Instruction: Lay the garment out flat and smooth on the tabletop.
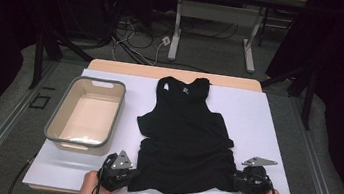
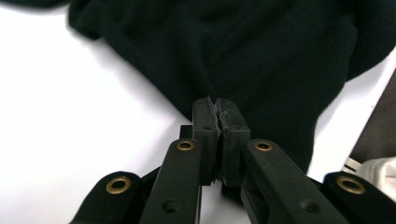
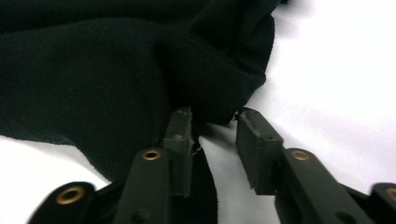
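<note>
A black tank top [image 1: 185,134] lies flat on the white table cover [image 1: 258,118], neck toward the far side and its lower half bunched in folds. My left gripper [image 1: 133,175] sits at the hem's near-left corner. In the left gripper view the left gripper [image 2: 218,109] is shut, pinching the cloth [image 2: 257,56] between its pads. My right gripper [image 1: 235,181] is at the hem's near-right corner. In the right gripper view the right gripper [image 3: 215,121] stands open, a fold of the cloth [image 3: 93,70] lying between the tips, with a gap at the right pad [image 3: 254,140].
A beige basket with a grey rim [image 1: 56,117] stands on the table to the left of the top, nothing in it. The table's front edge runs just below both hands. Beyond the table are a second table's legs [image 1: 176,32] and cables on the floor.
</note>
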Demonstrator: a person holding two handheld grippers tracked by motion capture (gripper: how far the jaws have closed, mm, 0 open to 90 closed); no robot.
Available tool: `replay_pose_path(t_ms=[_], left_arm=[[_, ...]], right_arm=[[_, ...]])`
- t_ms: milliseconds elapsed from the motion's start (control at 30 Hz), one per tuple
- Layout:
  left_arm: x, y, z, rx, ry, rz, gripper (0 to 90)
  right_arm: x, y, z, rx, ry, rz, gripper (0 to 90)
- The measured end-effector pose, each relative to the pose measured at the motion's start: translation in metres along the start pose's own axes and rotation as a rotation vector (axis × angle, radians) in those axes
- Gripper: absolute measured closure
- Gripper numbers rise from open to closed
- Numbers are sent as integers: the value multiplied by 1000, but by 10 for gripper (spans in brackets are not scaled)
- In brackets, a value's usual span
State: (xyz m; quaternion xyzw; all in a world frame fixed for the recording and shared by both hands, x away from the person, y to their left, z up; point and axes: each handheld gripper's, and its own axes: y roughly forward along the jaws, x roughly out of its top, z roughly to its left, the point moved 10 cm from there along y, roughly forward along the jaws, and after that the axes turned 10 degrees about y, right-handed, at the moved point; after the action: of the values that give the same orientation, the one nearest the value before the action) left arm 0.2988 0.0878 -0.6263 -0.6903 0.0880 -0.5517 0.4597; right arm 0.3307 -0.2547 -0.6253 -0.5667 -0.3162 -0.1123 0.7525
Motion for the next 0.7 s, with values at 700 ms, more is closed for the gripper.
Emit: replay_pose_path(t_ms=[700], left_arm=[[-15,-8,12,30,-25,-1,841]], right_arm=[[7,-35,4,-82,17,-55,888]])
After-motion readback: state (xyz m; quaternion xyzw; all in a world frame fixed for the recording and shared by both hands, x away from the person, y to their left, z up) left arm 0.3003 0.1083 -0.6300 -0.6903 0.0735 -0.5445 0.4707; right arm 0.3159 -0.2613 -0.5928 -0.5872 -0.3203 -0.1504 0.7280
